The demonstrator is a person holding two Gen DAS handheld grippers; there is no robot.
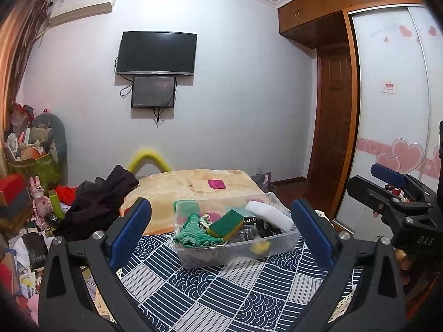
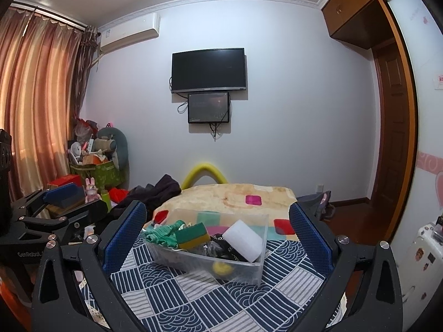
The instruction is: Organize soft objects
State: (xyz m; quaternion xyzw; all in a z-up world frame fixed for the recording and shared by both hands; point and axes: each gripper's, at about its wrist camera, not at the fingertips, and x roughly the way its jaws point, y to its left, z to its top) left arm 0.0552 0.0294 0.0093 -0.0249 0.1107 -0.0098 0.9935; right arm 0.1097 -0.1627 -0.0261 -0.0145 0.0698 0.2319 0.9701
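Observation:
A clear plastic bin (image 1: pixel 277 244) (image 2: pixel 193 262) stands on the blue-and-white patterned cloth (image 1: pixel 221 290) (image 2: pixel 210 301). It holds a green cloth (image 1: pixel 193 232) (image 2: pixel 163 233), a green-and-yellow sponge (image 1: pixel 225 222) (image 2: pixel 192 235), a white foam block (image 1: pixel 270 215) (image 2: pixel 243 238), dark items and a yellow piece (image 1: pixel 260 246) (image 2: pixel 221 267). My left gripper (image 1: pixel 221 227) is open and empty, short of the bin. My right gripper (image 2: pixel 217 229) is open and empty, also short of the bin. Each gripper shows at the edge of the other's view (image 1: pixel 398 193) (image 2: pixel 55 204).
A beige blanket (image 1: pixel 193 185) (image 2: pixel 235 196) with coloured squares lies behind the bin. Dark clothes (image 1: pixel 102 196) (image 2: pixel 155 191) are piled at its left. A cluttered green box (image 1: pixel 36 163) (image 2: pixel 97 174) stands far left. A wardrobe (image 1: pixel 387 110) is on the right.

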